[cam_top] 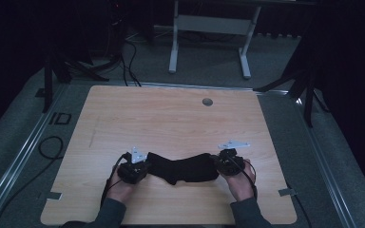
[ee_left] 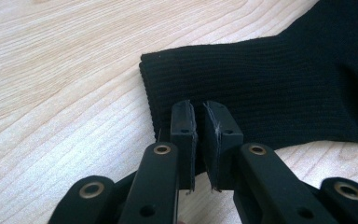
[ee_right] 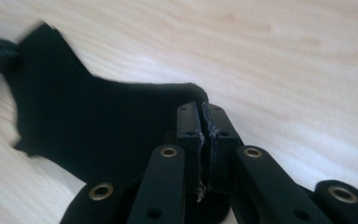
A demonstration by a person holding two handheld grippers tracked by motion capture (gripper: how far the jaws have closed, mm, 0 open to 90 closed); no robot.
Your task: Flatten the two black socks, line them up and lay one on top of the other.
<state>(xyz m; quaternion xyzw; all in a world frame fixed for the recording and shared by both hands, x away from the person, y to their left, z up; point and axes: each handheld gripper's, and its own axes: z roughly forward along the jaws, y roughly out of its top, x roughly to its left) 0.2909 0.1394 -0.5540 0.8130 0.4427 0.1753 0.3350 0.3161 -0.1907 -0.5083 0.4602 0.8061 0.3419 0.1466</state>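
Black sock (cam_top: 184,168) lay flat on the wooden table (cam_top: 171,118), stretched between the two grippers. Left gripper (ee_left: 198,122) had its jaws pinched shut on the ribbed cuff edge, the cuff spreading beyond and to the right of them. Right gripper (ee_right: 203,122) was clamped shut on the opposite end, the sock trailing off left of its jaws.

Ribbed black knit sock (ee_left: 279,88) on matt pale wood-grain table (ee_left: 65,93)
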